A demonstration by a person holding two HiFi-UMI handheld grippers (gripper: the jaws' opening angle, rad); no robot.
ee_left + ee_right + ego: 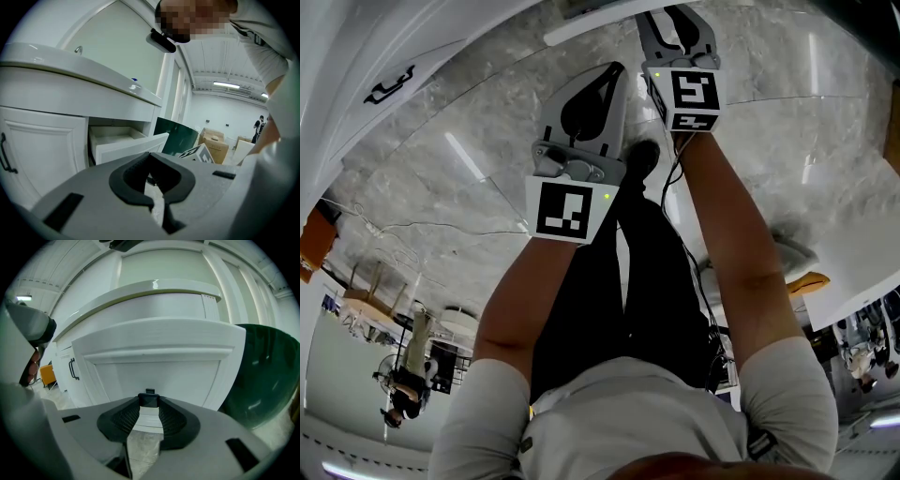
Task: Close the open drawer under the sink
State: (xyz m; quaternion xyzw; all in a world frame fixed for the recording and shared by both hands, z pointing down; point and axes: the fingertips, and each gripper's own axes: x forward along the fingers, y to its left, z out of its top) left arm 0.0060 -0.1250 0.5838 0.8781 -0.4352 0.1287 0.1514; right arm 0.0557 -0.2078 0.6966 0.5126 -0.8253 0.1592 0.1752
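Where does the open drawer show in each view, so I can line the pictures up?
Head view: no clear sight of it.
Left gripper view: drawer left of centre, pulled out under the counter.
Right gripper view: its front fills the centre, black pull at the jaws.
Shared landmark: black cabinet handle.

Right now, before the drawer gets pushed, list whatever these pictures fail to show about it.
Drawer inside: left gripper view, its front panel hides most of it; right gripper view shows only the front.
Handle: right gripper view, the right claw grips it and covers its sides; head view, it is lost at the top edge.
Sink basin: left gripper view looks up from below the rim.
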